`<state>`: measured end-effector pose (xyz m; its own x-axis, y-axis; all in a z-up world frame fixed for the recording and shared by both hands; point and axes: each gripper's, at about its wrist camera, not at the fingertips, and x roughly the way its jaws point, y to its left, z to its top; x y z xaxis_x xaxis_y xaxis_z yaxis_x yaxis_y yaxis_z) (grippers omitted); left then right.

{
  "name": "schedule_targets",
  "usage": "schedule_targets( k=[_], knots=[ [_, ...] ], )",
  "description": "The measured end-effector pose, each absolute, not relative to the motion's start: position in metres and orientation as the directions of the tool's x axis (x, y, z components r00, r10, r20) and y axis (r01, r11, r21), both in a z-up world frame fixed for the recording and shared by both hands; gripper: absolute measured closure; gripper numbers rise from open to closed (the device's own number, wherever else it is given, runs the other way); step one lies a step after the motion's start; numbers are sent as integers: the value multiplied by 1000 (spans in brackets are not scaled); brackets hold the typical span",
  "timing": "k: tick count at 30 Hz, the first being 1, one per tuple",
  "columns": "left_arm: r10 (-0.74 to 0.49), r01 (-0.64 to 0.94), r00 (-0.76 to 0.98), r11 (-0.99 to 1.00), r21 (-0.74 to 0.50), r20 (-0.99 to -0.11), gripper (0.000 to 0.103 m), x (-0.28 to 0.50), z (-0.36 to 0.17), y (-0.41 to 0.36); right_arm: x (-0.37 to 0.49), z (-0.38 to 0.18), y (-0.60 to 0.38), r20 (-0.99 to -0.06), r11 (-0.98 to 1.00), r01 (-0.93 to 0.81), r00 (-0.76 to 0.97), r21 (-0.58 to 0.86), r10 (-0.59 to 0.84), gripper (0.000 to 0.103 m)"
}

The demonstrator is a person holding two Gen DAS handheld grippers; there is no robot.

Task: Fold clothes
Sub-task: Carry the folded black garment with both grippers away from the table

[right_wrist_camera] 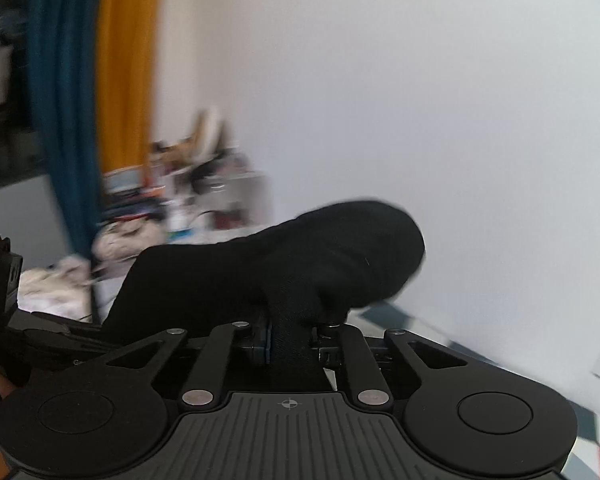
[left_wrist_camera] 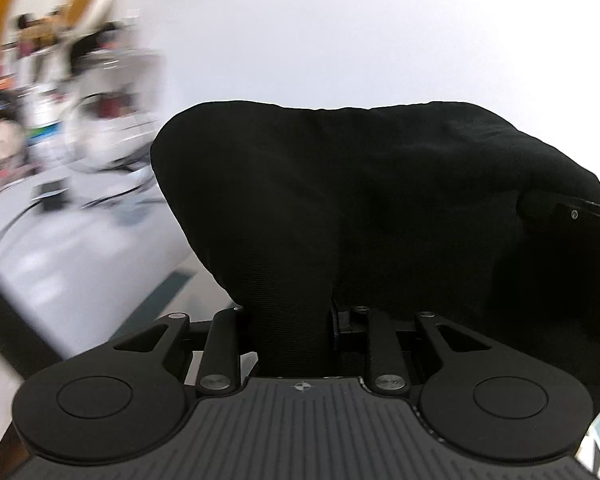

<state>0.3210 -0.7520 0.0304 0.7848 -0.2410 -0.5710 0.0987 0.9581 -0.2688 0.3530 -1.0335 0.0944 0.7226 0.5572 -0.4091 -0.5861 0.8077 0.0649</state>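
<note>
A black garment [left_wrist_camera: 360, 200] hangs in the air, stretched between both grippers in front of a white wall. My left gripper [left_wrist_camera: 292, 320] is shut on a bunched edge of it; the cloth drapes over and hides the fingertips. The right gripper's body [left_wrist_camera: 572, 216] shows at the far right of the left wrist view, against the cloth. In the right wrist view my right gripper [right_wrist_camera: 290, 336] is shut on another bunched edge of the black garment [right_wrist_camera: 300, 264], which bulges up and trails to the left. The left gripper [right_wrist_camera: 40, 340] shows at the left edge.
A white table [left_wrist_camera: 60, 248] lies at the lower left with blurred clutter [left_wrist_camera: 60, 100] behind it. In the right wrist view, blue and orange curtains [right_wrist_camera: 96, 80] hang at the left, with a cluttered shelf [right_wrist_camera: 188, 188] and pale cloths [right_wrist_camera: 52, 288] below. The white wall [right_wrist_camera: 420, 100] fills the right.
</note>
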Motion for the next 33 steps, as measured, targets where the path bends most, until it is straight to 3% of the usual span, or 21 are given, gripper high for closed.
schedule_targets(
  k=[4, 10, 11, 13, 14, 16, 18, 20, 23, 27, 28, 33],
  knots=[
    [-178, -1, 749, 963, -270, -638, 79, 306, 9, -748, 364, 80, -1022, -461, 753, -649, 640, 104, 615, 93],
    [-149, -44, 680, 969, -243, -718, 79, 311, -30, -753, 408, 14, -1026, -631, 798, -556, 539, 231, 558, 92],
    [-143, -45, 671, 972, -233, -727, 79, 314, -34, -754, 418, -2, -1027, -665, 810, -535, 517, 241, 539, 90],
    [-130, -35, 653, 979, -202, -746, 77, 324, -38, -753, 437, -30, -1029, -735, 845, -477, 479, 242, 481, 74],
    [-134, -31, 640, 979, -200, -756, 74, 330, -40, -750, 444, -41, -1030, -767, 869, -441, 469, 226, 438, 58],
    [-147, -33, 605, 977, -209, -783, 64, 338, -46, -739, 450, -58, -1030, -794, 896, -393, 467, 208, 389, 49],
    [-172, -33, 570, 972, -231, -803, 47, 344, -54, -728, 451, -63, -1040, -788, 889, -372, 447, 268, 424, 32],
    [-211, -30, 537, 963, -268, -817, 37, 348, -62, -717, 456, -68, -1044, -785, 874, -368, 417, 316, 459, 22],
    [-255, -20, 492, 952, -304, -832, 20, 353, -73, -704, 463, -84, -1038, -819, 883, -383, 390, 272, 422, 19],
    [-328, -10, 439, 929, -369, -837, 6, 359, -89, -693, 466, -103, -1029, -834, 885, -377, 366, 273, 413, 13],
    [-377, -16, 409, 907, -420, -831, 6, 362, -96, -692, 467, -105, -1027, -835, 885, -380, 367, 269, 411, 13],
    [-400, 48, 404, 907, -418, -823, 3, 367, -101, -712, 468, -109, -1013, -846, 882, -428, 379, 199, 375, 17]
  ],
)
